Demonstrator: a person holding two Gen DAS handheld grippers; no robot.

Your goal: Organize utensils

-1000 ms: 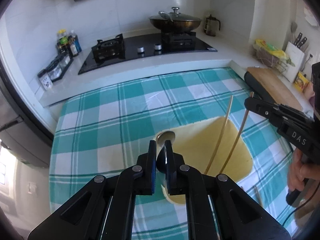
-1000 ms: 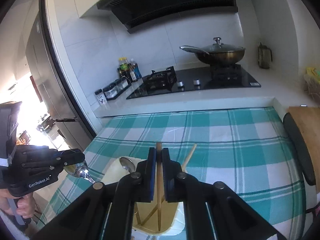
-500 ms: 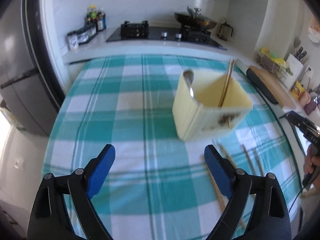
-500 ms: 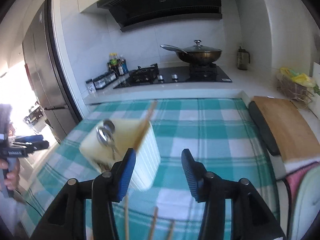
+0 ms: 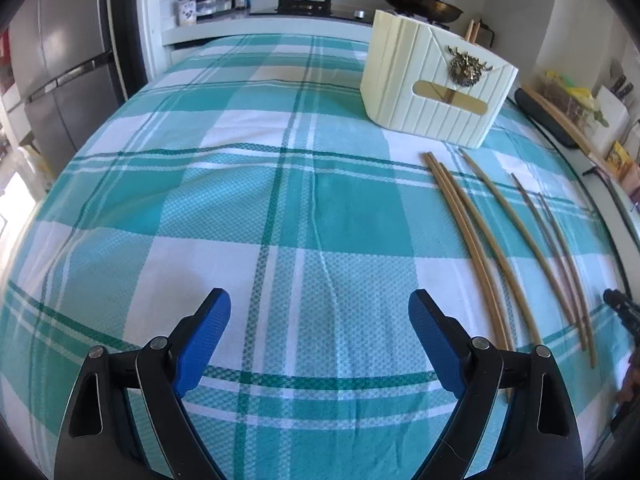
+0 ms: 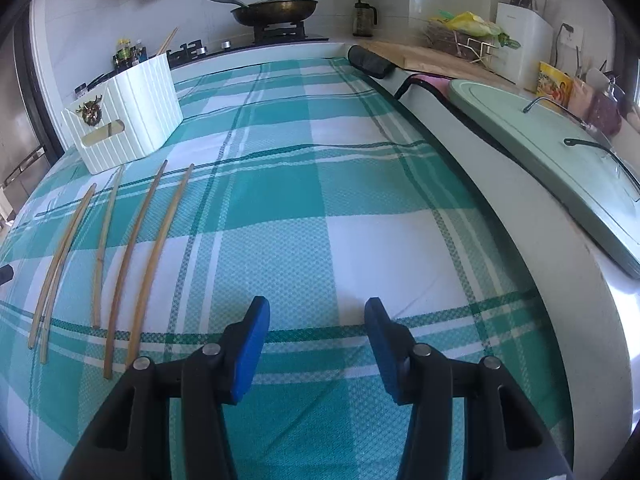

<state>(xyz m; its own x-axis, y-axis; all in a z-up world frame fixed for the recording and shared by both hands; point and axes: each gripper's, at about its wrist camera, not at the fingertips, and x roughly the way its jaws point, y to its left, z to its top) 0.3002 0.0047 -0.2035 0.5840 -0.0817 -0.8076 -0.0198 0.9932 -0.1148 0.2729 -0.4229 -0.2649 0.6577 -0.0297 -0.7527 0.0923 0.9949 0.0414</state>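
Tablecloth [image 5: 248,200] teal-white checks; utensil box [image 5: 432,92] cream w/ ribs; chopsticks [image 5: 476,248] tan; gripper pads [image 6: 252,356] blue.

Your left gripper [image 5: 319,322] is wide open, your right gripper [image 6: 317,332] half open; both empty, angled downward.

walls: white tile | steel fridge [image 5: 60,80] | stove [image 6: 280,32] | daylight, perhaps a window, left

Ahead of your left fingers [image 5: 208,328] bare checked cloth [image 5: 240,208] is lying clear; chopsticks [image 5: 472,240] are lying to their right, the cream holder [image 5: 424,92] standing beyond. Right of your right fingers [image 6: 380,340], a raised counter edge [image 6: 520,208] is blocking passage.
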